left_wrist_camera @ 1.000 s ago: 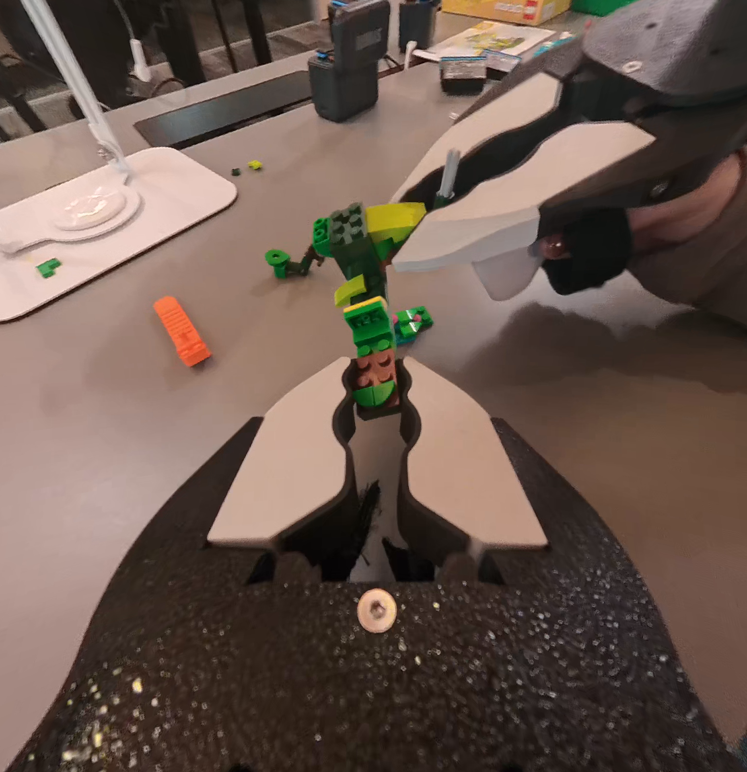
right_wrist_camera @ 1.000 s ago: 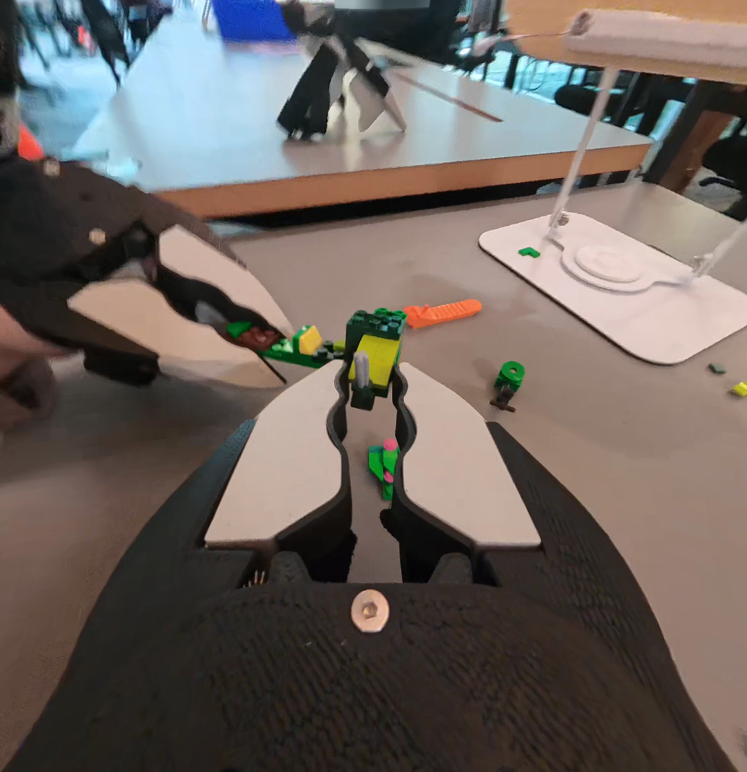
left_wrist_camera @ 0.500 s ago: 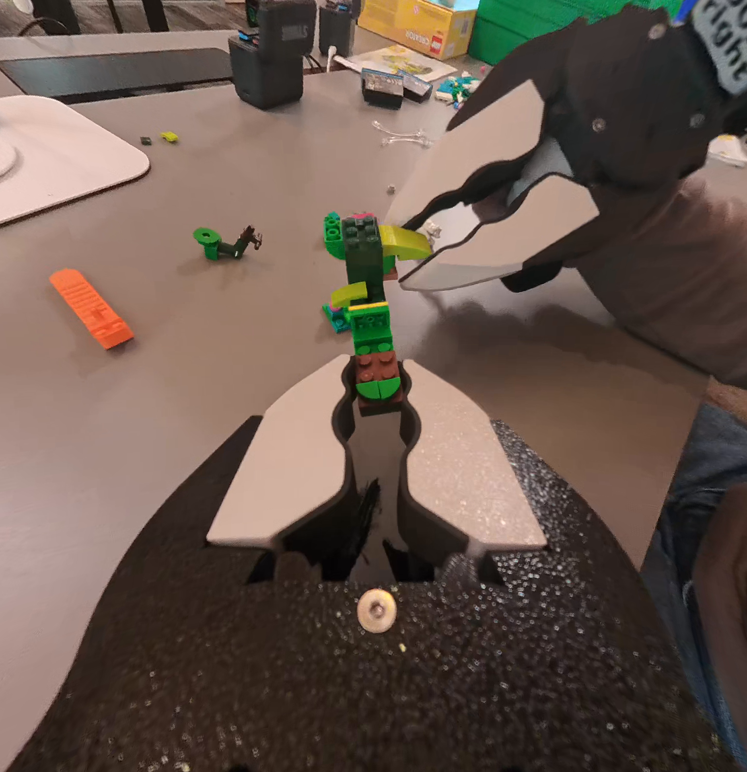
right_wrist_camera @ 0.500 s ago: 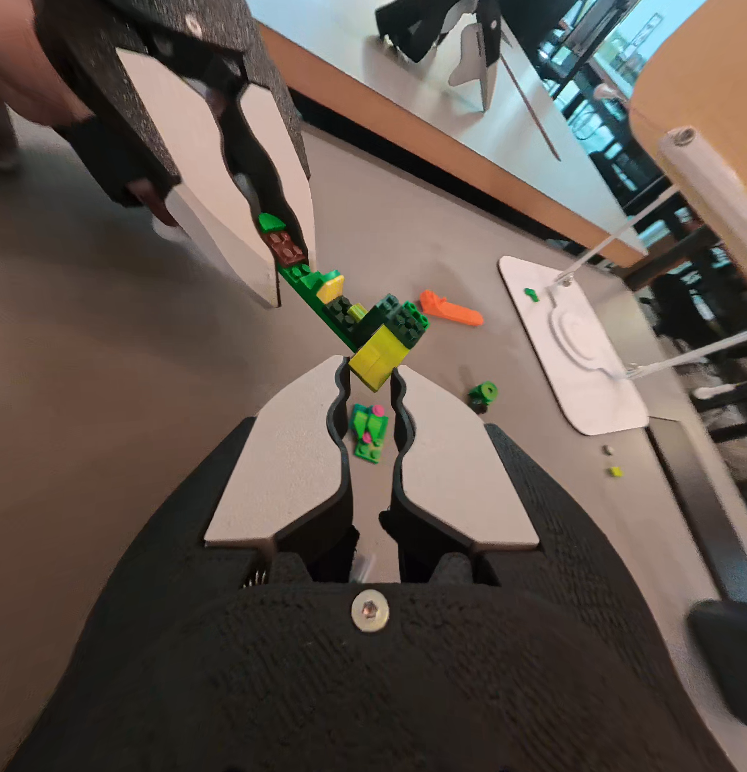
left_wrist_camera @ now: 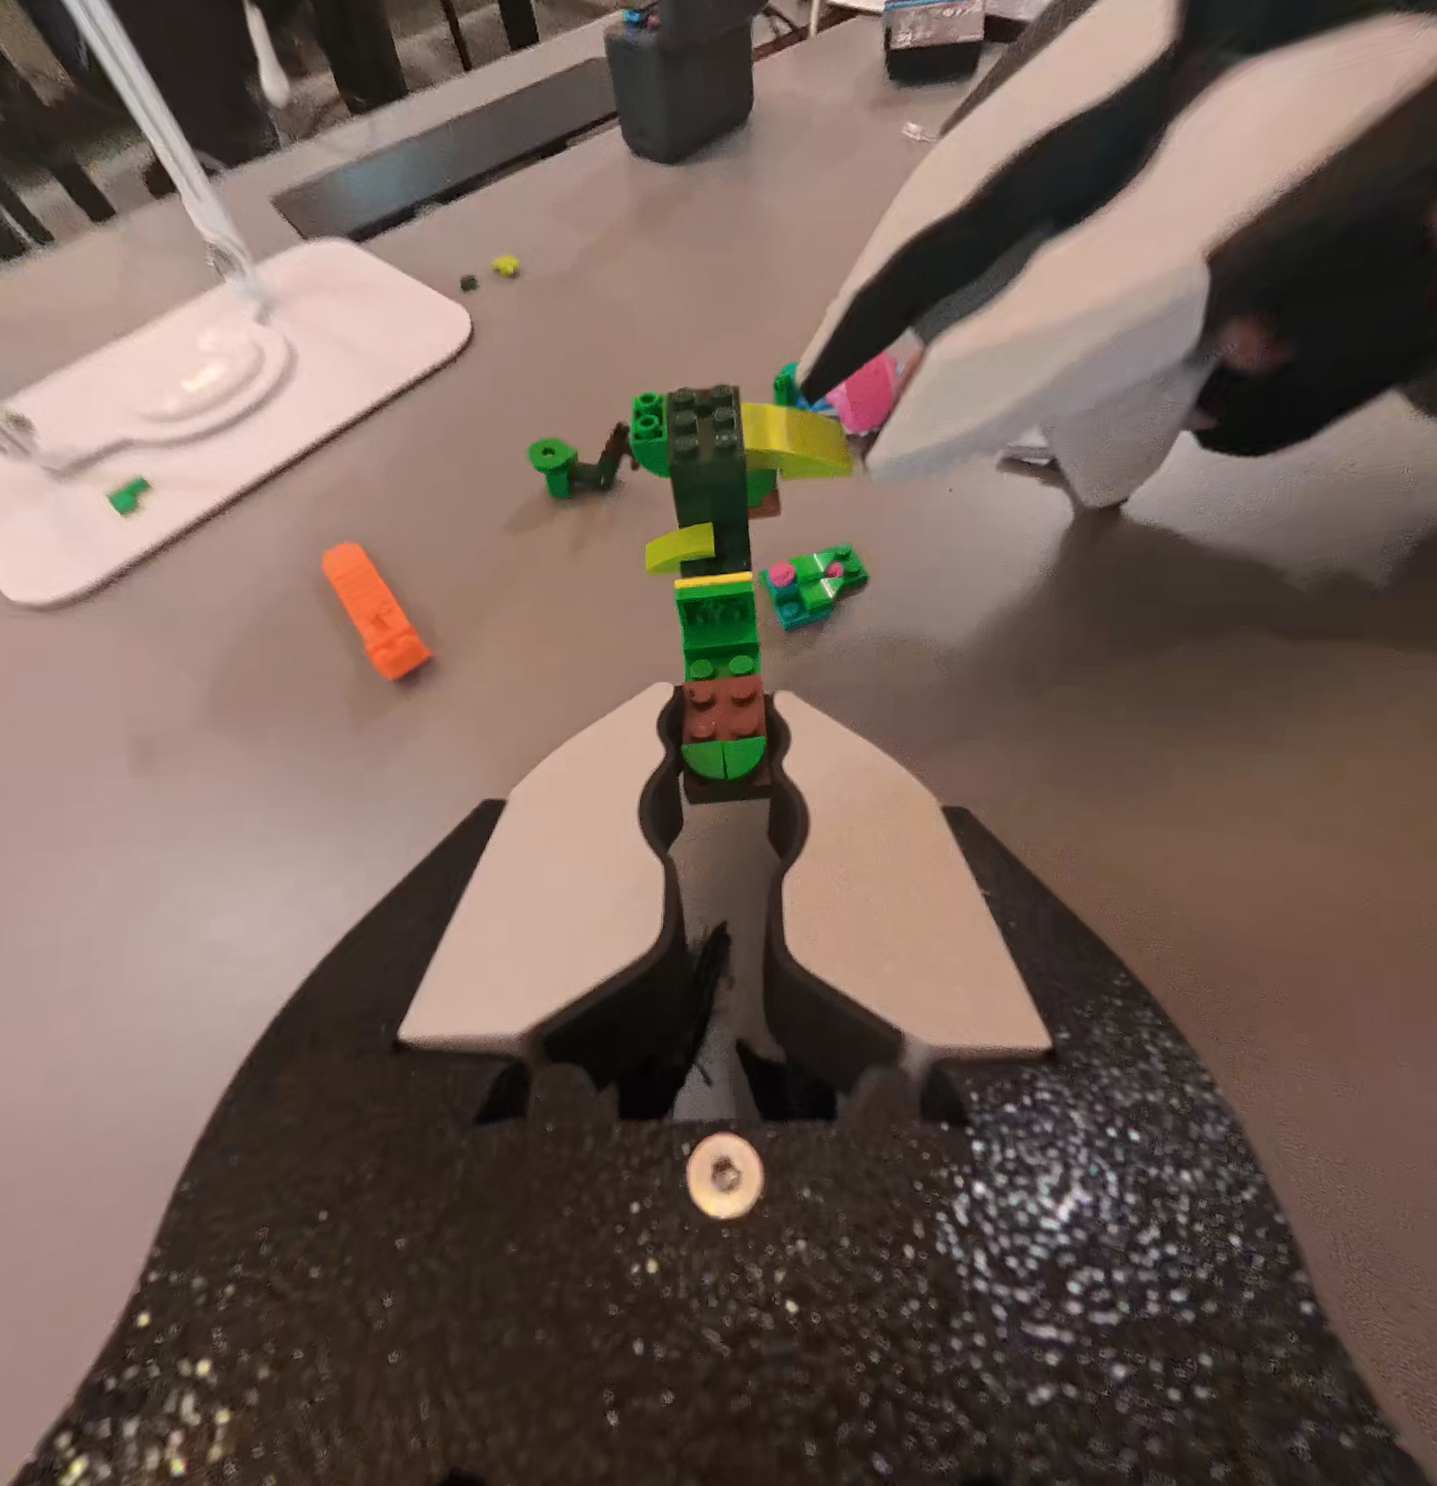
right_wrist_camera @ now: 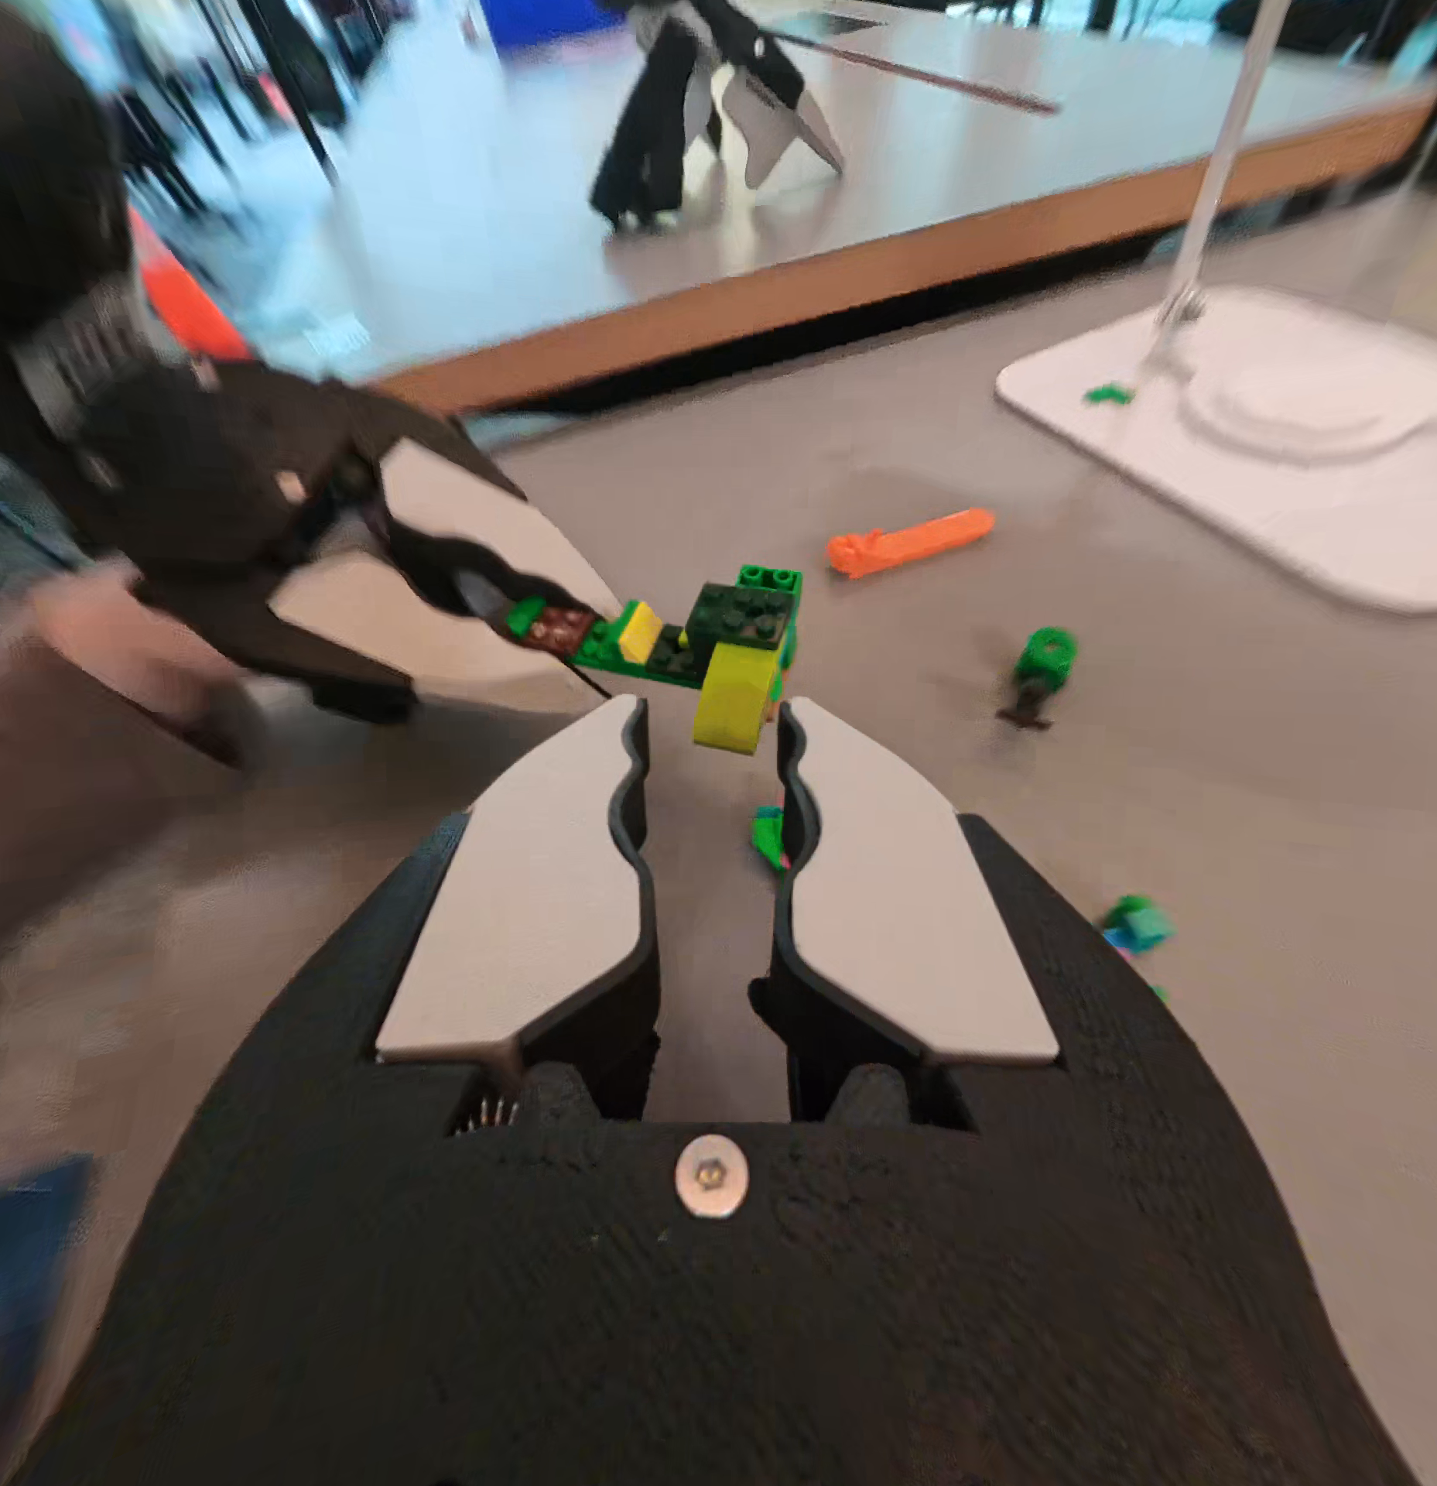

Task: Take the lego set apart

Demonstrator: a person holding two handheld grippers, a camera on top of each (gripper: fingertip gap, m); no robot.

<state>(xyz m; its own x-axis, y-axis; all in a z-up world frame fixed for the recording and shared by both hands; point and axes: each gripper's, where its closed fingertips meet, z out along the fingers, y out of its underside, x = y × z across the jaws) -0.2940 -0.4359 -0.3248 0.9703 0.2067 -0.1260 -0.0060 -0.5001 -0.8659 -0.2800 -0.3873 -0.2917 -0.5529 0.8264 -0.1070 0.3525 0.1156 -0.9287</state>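
Lego set (left_wrist_camera: 713, 563): a thin stalk of green, dark green, lime and brown bricks, held off the table by its brown end, which is clamped between the narrow tips of the left gripper (left_wrist_camera: 723, 728). Right gripper (right_wrist_camera: 708, 728) has its jaws parted with nothing between them; the lime curved piece (right_wrist_camera: 735, 698) at the far end of the stalk sits just in front of its tips, not gripped as far as I can tell. In the left wrist view the right gripper shows blurred at upper right, tips close to that lime piece. Progress, judged from the layout: partly done. Loose bits lie on the grey table (left_wrist_camera: 216, 804): a green and pink cluster (left_wrist_camera: 815, 585) just beside the stalk, a small green stem piece (left_wrist_camera: 574, 466) farther off, tiny bits near the white lamp base (left_wrist_camera: 216, 386), more green and teal bits (right_wrist_camera: 1137, 925) by the right gripper. Main stalk is mostly still joined, so several pieces are left to pull. Orange brick separator (left_wrist_camera: 375, 611) lies unused, well apart from the grippers. Pose: left gripper points forward and level with the stalk sticking straight out; right gripper comes in from the opposite side, angled toward the stalk's far end. Heavy blur in the right wrist view.
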